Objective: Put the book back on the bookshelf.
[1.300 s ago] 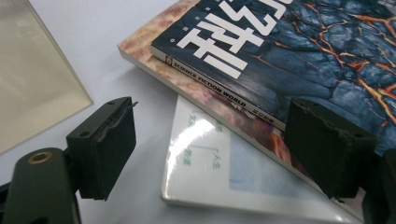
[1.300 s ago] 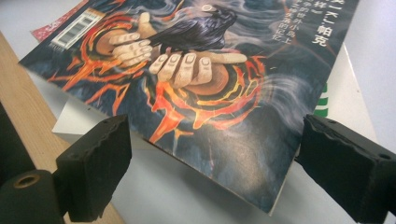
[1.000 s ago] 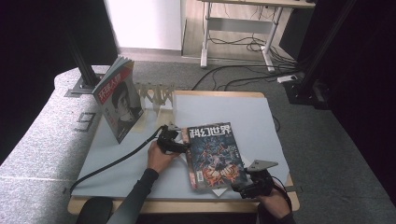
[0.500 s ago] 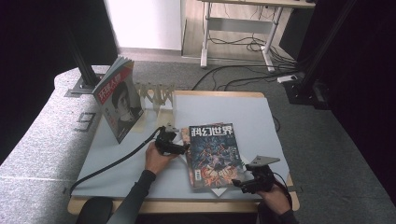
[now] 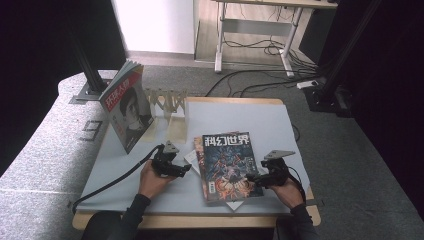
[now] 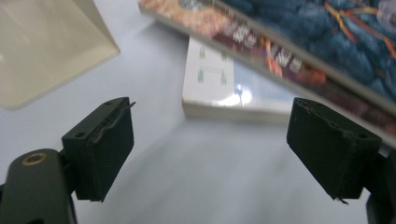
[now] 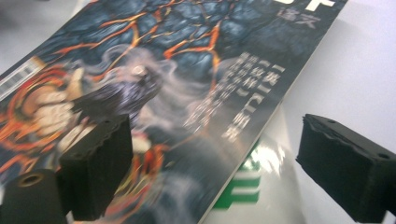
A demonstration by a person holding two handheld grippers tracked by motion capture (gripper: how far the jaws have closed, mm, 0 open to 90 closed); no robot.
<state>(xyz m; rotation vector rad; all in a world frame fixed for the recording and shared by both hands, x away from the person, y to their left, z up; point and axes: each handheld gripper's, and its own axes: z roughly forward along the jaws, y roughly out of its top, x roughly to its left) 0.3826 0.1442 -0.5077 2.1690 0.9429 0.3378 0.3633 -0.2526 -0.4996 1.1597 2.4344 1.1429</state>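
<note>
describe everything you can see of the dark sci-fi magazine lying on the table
The magazine lies flat and closed, face up, on the pale table, a little askew. Its glossy cover shows blue-black cracked rock with orange veins, white title characters at the top and a barcode near the lower left corner. It rests on a thinner white booklet that sticks out at its left edge and bottom. The left gripper and right gripper flank it, jaws open.

A white booklet (image 6: 219, 88) lies mostly hidden beneath the magazine (image 5: 227, 165); its green print (image 7: 243, 186) is perhaps lettering, too blurred to read.
</note>
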